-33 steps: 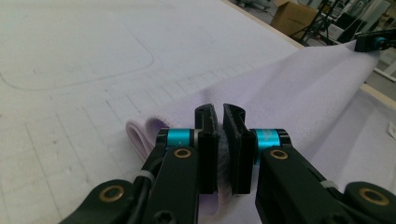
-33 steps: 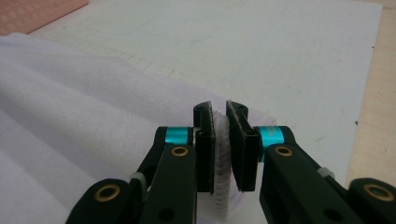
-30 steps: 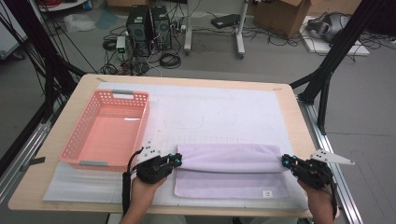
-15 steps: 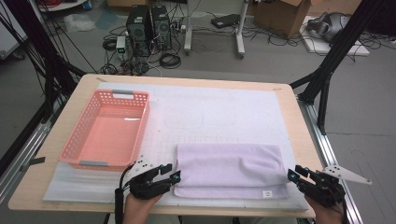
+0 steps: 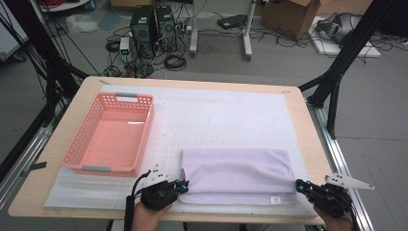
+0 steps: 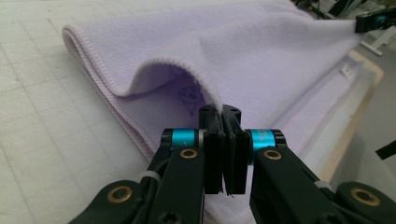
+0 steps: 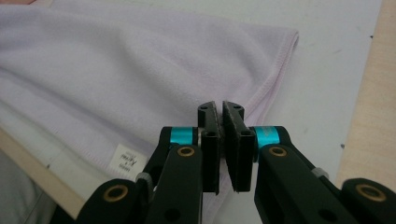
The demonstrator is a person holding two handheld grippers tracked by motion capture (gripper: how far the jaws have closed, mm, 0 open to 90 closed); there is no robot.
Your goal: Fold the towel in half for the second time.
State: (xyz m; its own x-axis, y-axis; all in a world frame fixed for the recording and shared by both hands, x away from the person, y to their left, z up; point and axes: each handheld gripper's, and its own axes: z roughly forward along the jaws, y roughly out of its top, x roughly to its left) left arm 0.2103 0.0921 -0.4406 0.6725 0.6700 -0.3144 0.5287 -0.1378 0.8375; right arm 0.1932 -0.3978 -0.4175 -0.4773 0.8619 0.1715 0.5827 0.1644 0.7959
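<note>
Lilac towel point(image 5: 238, 168) corners pinched by my left gripper point(image 5: 182, 186) and right gripper point(image 5: 302, 186), jaws just closed; thin bites could slip on lifting.

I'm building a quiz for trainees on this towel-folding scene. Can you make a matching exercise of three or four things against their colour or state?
Things:
1. towel
2. basket
3. left gripper
4. label

Descriptions:
A. pink, standing empty on the mat
B. small and white, at the towel's near edge
C. lilac, folded over
D. jaws shut on the towel's raised corner

Pairs: 1-C, 2-A, 3-D, 4-B
</note>
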